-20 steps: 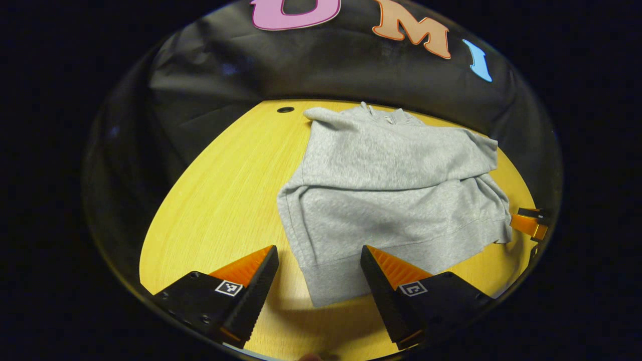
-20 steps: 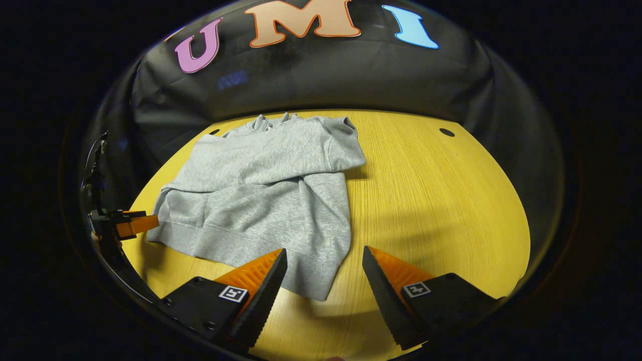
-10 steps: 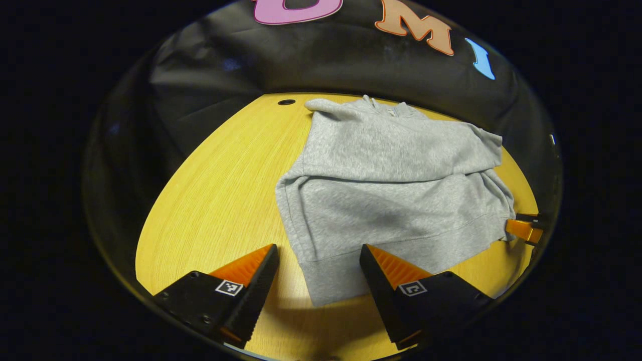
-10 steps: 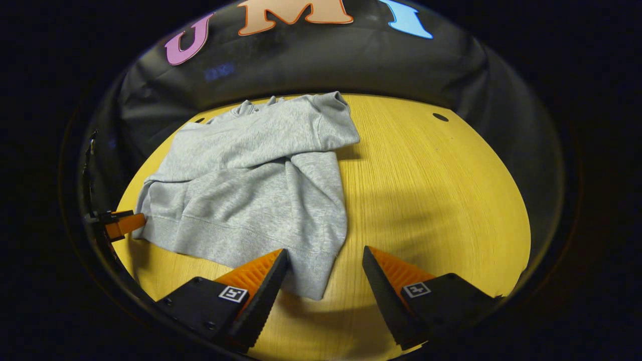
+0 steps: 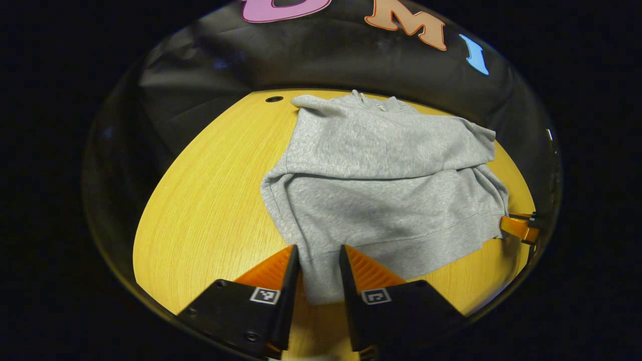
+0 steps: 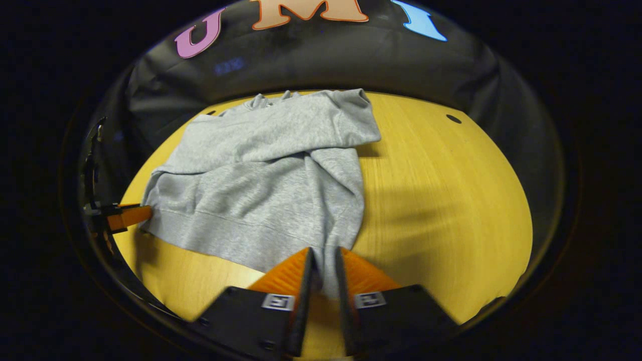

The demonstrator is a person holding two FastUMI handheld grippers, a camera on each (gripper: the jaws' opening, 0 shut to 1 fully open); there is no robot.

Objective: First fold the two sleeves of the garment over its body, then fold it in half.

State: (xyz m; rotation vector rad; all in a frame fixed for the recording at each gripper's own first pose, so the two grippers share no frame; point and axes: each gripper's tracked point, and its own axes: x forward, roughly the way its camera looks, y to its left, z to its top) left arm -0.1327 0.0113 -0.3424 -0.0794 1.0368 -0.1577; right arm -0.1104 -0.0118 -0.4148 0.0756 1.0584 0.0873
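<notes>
A grey sweatshirt [image 5: 381, 200] lies flat on the yellow wooden table [image 5: 210, 200], both sleeves folded across its body, neckline toward the far wall. In the left gripper view, my left gripper [image 5: 319, 255] is shut on the near left corner of the bottom hem, and cloth fills the narrow gap between its fingers. In the right gripper view, my right gripper [image 6: 323, 255] pinches the near right hem corner of the sweatshirt [image 6: 266, 175], its fingers almost together. Each gripper also appears far off at the opposite hem corner: the right gripper [image 5: 519, 228] and the left gripper [image 6: 125, 218].
The round table [image 6: 441, 190] has bare wood to the right of the garment and to its left. A small dark hole [image 5: 274, 99] sits near the far left edge, and another hole [image 6: 453, 119] near the far right. Black cloth walls surround the table.
Both grippers were open just short of the hem corners. They have moved forward and closed on those corners. The sweatshirt has barely moved.
</notes>
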